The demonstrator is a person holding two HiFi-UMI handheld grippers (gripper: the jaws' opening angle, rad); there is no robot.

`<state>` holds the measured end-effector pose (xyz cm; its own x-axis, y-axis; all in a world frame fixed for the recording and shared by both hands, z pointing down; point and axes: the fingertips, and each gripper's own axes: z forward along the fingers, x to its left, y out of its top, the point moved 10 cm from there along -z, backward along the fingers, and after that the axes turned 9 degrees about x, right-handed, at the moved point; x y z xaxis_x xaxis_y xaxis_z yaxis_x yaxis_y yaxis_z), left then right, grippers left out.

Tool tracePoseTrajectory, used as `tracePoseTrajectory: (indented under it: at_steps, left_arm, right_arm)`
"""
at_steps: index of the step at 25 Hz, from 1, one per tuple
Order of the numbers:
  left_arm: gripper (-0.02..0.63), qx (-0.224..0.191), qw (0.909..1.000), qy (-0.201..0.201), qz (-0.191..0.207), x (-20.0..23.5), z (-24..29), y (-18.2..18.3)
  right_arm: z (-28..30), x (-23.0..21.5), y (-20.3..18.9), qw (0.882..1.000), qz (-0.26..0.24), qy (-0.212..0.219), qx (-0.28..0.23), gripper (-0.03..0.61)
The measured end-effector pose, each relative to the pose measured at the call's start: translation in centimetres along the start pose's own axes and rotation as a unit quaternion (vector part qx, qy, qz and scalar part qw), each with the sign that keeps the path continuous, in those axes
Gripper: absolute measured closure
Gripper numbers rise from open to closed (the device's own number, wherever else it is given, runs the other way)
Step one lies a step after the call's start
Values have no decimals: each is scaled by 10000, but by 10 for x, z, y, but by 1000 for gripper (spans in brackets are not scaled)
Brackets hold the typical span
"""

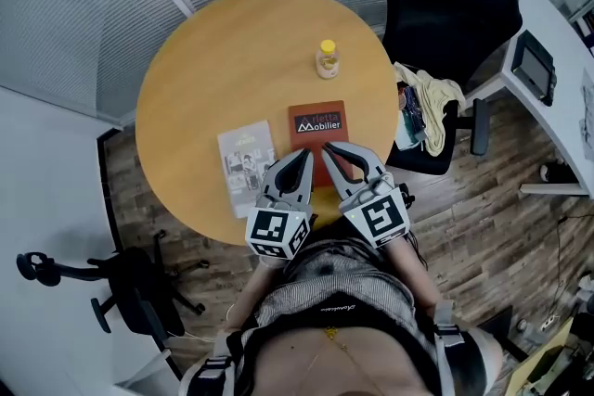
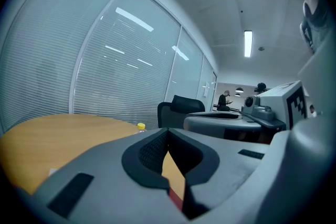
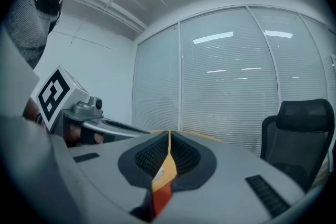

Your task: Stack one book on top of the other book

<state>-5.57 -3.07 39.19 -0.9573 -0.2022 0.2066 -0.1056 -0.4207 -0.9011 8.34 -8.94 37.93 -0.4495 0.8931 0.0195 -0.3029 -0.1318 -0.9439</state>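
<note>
On the round wooden table [image 1: 232,51] lie two books side by side: a red book [image 1: 316,127] and, to its left, a pale grey book [image 1: 243,160]. My left gripper [image 1: 303,155] is shut and empty, its tip over the near left corner of the red book. My right gripper [image 1: 329,148] is also shut and empty, with its tip over the red book's near edge. In the left gripper view the jaws [image 2: 168,131] are pressed together, with a red sliver of book [image 2: 176,198] below. The right gripper view shows the same shut jaws [image 3: 168,135].
A small bottle with a yellow cap [image 1: 327,59] stands beyond the red book. A black office chair [image 1: 445,5] with cloth and a bag [image 1: 427,102] sits at the table's right. A white desk [image 1: 557,79] is further right, another chair [image 1: 121,283] lower left.
</note>
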Motion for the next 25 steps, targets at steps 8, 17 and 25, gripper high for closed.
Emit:
tracePoseTrajectory:
  at_steps: [8,17,25]
  left_arm:
    - [592,126,9999,-32,-103,3,5,-6]
    - [592,323,9994,42,-129,9,14,-18]
    - [592,751,9968,33,-288,21,23,-42]
  right_arm:
    - [3,-4,-7,10000,-64,-4,76,552]
    - [9,-4,-19,9992,257,-75,291,552]
    - [21,-4,-49,9970,309,-154,691,552]
